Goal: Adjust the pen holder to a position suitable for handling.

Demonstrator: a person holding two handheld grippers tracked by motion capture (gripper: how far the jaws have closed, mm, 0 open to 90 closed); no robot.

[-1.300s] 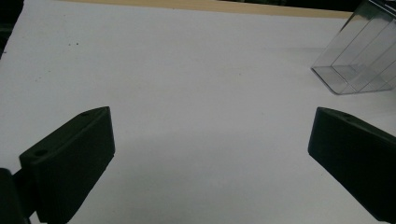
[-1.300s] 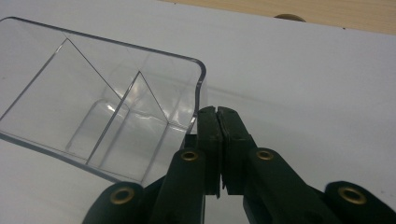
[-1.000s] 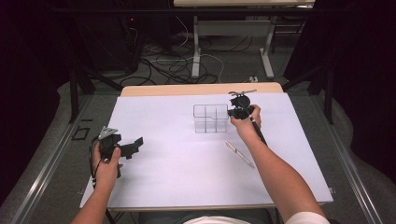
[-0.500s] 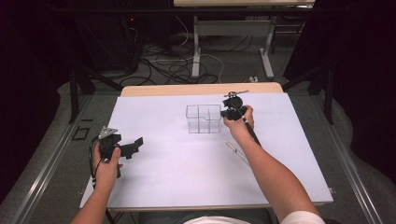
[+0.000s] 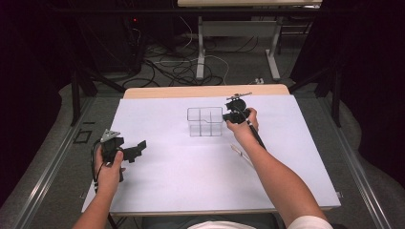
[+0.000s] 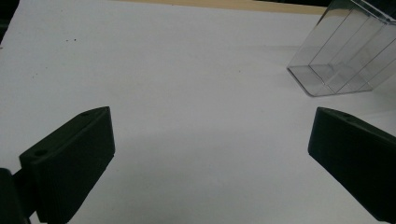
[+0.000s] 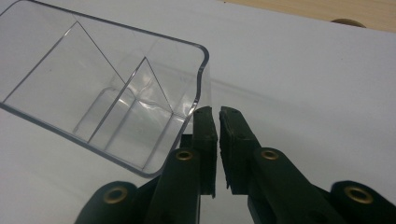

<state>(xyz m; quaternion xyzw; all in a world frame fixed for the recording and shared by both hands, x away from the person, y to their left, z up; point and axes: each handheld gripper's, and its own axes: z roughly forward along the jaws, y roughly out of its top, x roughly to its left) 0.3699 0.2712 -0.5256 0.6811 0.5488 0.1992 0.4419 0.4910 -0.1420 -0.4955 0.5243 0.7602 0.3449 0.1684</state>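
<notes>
While the box (image 5: 205,122) stood upright on the sheet (image 5: 191,181), toward the far side of the table (image 5: 205,90), its clear compartments were empty. The right gripper (image 5: 235,116) sat at its right wall. Its jaws had just been opening and showed only a narrow slit, with nothing seen between them. In the right gripper view the wall met the outer face of one jaw, though contact could not be confirmed. The left gripper (image 5: 134,149) was held over the sheet's left part, well apart from the box, jaws wide and empty. A thin stick (image 5: 240,153) lay beside the right forearm.

Risks noted: a sideways withdrawal could catch the wall and drag or tip the light box. A re-grip on so thin a wall could slip. The forearm, if lowered, could sweep the stick off its place.
</notes>
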